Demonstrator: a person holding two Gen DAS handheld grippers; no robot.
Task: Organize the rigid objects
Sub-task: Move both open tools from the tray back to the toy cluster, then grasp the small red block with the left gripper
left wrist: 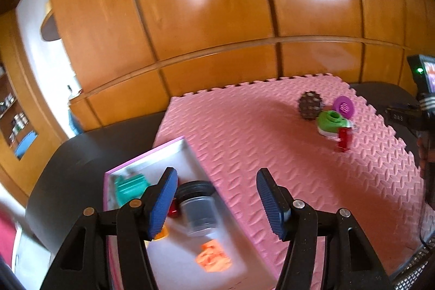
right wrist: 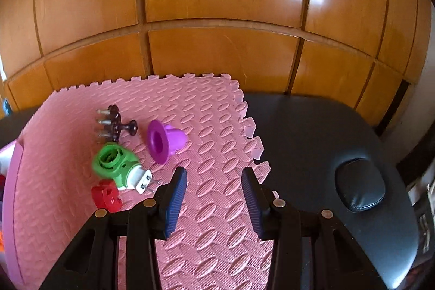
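Note:
My left gripper point(left wrist: 216, 201) is open and empty above the right rim of a pink-edged box point(left wrist: 141, 158). The box holds a clear jar with a black lid point(left wrist: 198, 208), a teal piece point(left wrist: 130, 186), a small red piece point(left wrist: 173, 209) and orange pieces point(left wrist: 213, 256). My right gripper point(right wrist: 214, 201) is open and empty over the pink foam mat point(right wrist: 206, 121). To its left lie a purple cup point(right wrist: 164, 140), a green and white plug part point(right wrist: 117, 166), a red block point(right wrist: 106, 196) and a dark spiked knob point(right wrist: 114, 124). The same four show far right in the left wrist view.
The mat lies on a black padded table point(right wrist: 312, 132) with an oval cushion point(right wrist: 360, 188) at the right. A wooden panelled wall point(right wrist: 217, 4) stands behind. The other handheld gripper's body point(left wrist: 424, 99) shows at the right edge of the left wrist view.

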